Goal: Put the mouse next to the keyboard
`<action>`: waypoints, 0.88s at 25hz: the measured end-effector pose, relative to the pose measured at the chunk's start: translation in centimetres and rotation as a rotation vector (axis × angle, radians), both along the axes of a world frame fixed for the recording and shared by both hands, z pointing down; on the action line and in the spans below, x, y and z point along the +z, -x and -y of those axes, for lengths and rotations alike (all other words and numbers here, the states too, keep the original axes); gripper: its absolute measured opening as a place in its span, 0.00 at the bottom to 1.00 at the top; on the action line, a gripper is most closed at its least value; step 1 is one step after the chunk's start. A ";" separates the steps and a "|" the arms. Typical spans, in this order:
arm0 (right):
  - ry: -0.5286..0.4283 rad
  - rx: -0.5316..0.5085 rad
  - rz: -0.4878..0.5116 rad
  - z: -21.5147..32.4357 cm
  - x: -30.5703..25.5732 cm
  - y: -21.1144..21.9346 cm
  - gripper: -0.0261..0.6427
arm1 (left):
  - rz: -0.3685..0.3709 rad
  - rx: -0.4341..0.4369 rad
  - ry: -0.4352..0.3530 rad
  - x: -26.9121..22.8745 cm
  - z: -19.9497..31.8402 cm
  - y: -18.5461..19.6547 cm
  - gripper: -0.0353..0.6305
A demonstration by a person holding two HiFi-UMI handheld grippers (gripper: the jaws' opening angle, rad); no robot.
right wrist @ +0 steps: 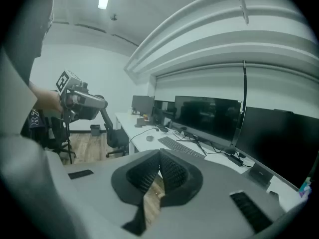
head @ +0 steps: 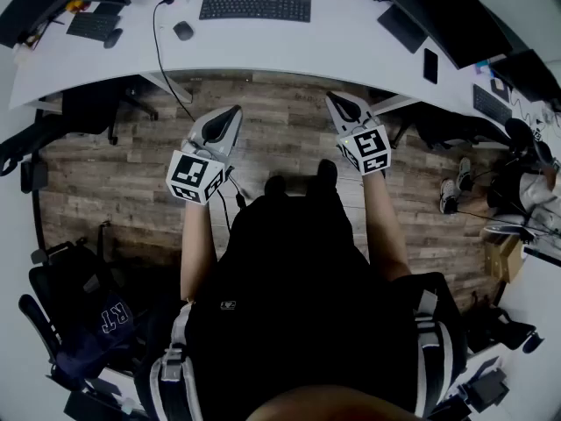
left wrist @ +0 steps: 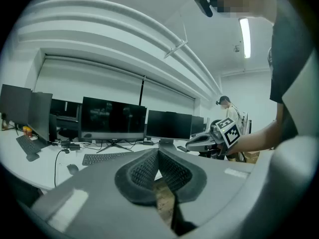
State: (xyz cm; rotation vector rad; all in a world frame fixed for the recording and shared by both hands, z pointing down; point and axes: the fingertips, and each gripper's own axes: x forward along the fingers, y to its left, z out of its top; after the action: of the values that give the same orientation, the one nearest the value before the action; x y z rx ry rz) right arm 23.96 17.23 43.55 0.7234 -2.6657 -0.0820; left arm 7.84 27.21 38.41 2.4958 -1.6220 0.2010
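A dark mouse [head: 183,31] with a black cable lies on the white desk [head: 351,46], a short way left of the black keyboard [head: 254,7]. Both are far from my grippers, which hang over the wooden floor in front of the desk. My left gripper [head: 234,112] and right gripper [head: 334,98] point towards the desk, both shut with nothing between their jaws. In the left gripper view, the mouse [left wrist: 73,169] and keyboard [left wrist: 104,158] show beyond the shut left gripper [left wrist: 158,151]. In the right gripper view, the mouse [right wrist: 149,138] and keyboard [right wrist: 182,147] lie past the shut right gripper [right wrist: 160,152].
Dark monitors [left wrist: 113,118] stand behind the keyboard. A second keyboard [head: 92,24] with its own mouse [head: 112,38] lies at the desk's left end, a phone [head: 429,64] and a black pad [head: 401,26] at the right. An office chair [head: 70,314] stands at lower left; a person [head: 535,182] sits at far right.
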 end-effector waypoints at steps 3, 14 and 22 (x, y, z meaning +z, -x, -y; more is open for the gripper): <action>-0.006 -0.006 -0.003 -0.2 -0.1 -0.1 0.04 | -0.003 -0.001 -0.010 -0.3 -0.1 -0.1 0.05; 0.013 -0.005 -0.039 -1.3 1.2 0.0 0.04 | 0.013 -0.003 -0.002 -0.2 -0.9 0.1 0.05; 0.011 0.000 -0.039 -1.6 1.2 -0.2 0.04 | 0.005 0.007 0.007 0.2 -1.0 -0.3 0.05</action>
State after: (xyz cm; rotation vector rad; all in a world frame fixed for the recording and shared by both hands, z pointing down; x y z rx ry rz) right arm 24.14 18.81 44.74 0.7111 -2.6276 -0.0804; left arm 8.14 28.22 38.56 2.4979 -1.6122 0.2142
